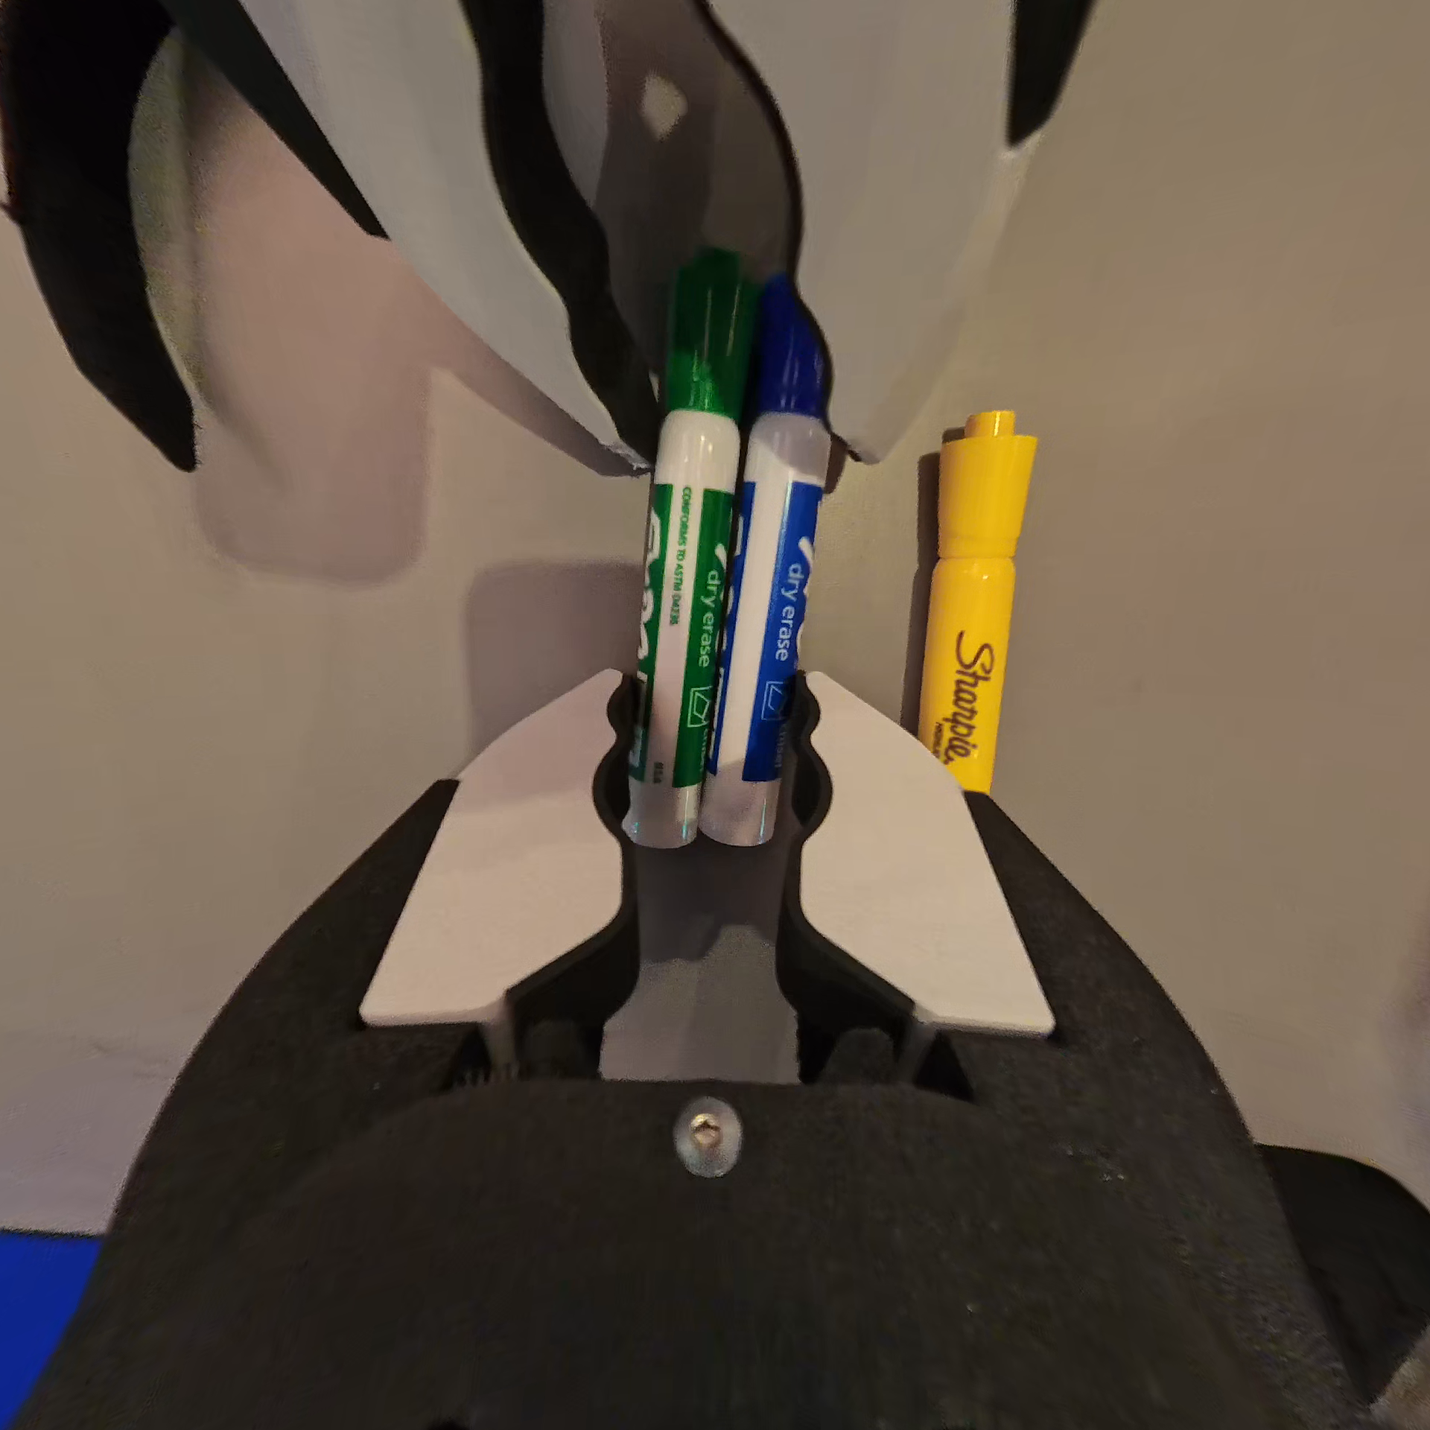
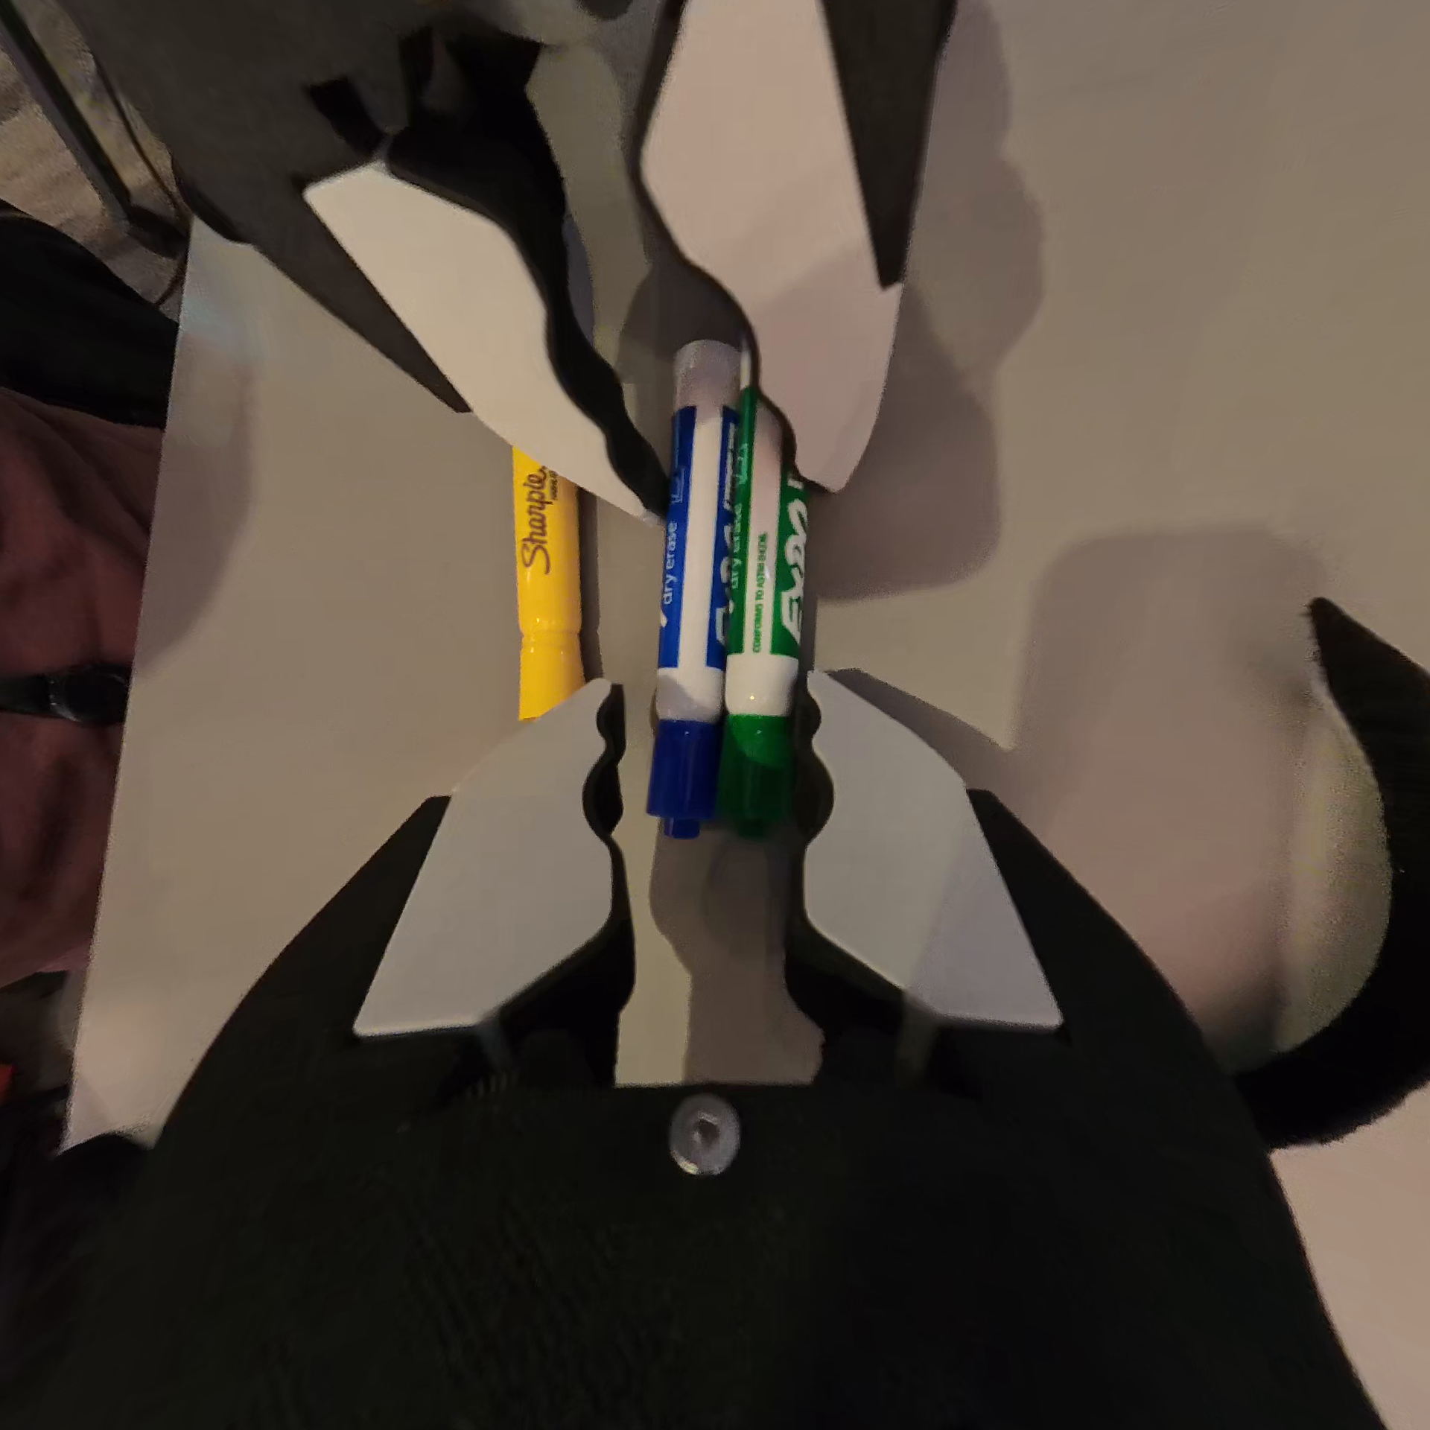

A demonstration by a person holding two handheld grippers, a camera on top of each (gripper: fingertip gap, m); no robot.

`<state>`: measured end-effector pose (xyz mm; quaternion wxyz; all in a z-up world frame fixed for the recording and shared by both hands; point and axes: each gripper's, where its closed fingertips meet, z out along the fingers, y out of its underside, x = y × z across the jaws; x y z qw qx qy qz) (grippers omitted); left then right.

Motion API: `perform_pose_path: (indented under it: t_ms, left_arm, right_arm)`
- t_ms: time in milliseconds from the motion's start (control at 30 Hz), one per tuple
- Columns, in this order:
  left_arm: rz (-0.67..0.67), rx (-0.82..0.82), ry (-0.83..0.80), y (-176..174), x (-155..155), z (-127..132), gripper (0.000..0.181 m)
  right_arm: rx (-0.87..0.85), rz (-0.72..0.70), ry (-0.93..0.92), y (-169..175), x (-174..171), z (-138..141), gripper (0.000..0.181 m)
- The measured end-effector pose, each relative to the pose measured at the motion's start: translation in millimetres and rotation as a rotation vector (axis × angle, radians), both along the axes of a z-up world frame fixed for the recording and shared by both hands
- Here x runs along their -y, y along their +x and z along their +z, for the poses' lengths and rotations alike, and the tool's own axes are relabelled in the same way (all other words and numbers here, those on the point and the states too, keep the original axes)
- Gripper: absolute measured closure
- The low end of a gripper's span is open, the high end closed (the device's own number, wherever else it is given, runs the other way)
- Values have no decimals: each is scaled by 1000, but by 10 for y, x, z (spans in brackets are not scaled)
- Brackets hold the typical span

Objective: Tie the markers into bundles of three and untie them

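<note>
Markers are lying on a pale tabletop (image 1: 232, 696), which is filling the background of both wrist views. Left gripper (image 1: 713, 681) is occupying the lower half of its own view, its fingers sitting on either side of the barrel ends of two markers, closed in against the pair. Right gripper (image 2: 713, 689) is facing it from the opposite end, its fingers flanking the capped ends of the same pair; firm contact on the blue side is not clear. Green marker (image 1: 681, 619) and blue marker (image 1: 774, 619) are lying side by side, touching along their length, between both grippers. Yellow highlighter (image 1: 971, 611) is lying parallel just beside the blue marker, outside both grippers and apart from the pair.
</note>
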<state>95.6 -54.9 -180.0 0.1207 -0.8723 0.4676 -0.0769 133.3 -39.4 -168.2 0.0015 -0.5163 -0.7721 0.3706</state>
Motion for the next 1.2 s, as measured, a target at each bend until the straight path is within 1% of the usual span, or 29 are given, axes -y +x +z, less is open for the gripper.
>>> perform_pose_path:
  t_ms: [33,67,167,300,433,567,633,667,700,833,967,1133,1200]
  left_arm:
    - [1,-8,-14,0,4,1,143]
    - [-3,-14,-28,2,9,3,143]
    - [0,-27,-42,-1,4,4,142]
    - [-3,-16,-40,0,7,7,142]
    - [-28,6,-19,-1,3,10,142]
    - [-71,-45,6,-4,16,-1,143]
    - [-59,-48,0,-5,10,-1,143]
    - [-66,-37,3,7,13,2,153]
    - [-75,-33,5,15,22,1,163]
    - [-64,-33,0,11,17,1,163]
    - [-67,-68,-13,16,25,-2,162]
    - [-71,-110,-14,11,13,-1,163]
    - [-56,-103,-4,21,-5,9,163]
  right_arm:
    - [-35,-2,15,-1,13,-3,135]
    - [-75,-13,43,-12,11,-14,139]
    - [-198,-46,122,-45,-3,-42,143]
    - [-315,-69,167,-61,-2,-22,144]
    - [-323,-59,162,-68,-2,-15,144]
    - [-368,-34,201,-74,4,-15,145]
    - [-394,-23,243,-81,-10,-7,150]
    - [-403,-15,270,-82,-20,-12,162]
    - [-410,-6,294,-82,-23,-15,162]
    - [-412,-4,324,-93,-26,-18,162]
    - [-378,-12,303,-92,-31,-18,162]
    - [-386,-38,271,-93,-39,5,163]
    - [-385,-54,245,-81,-49,22,162]
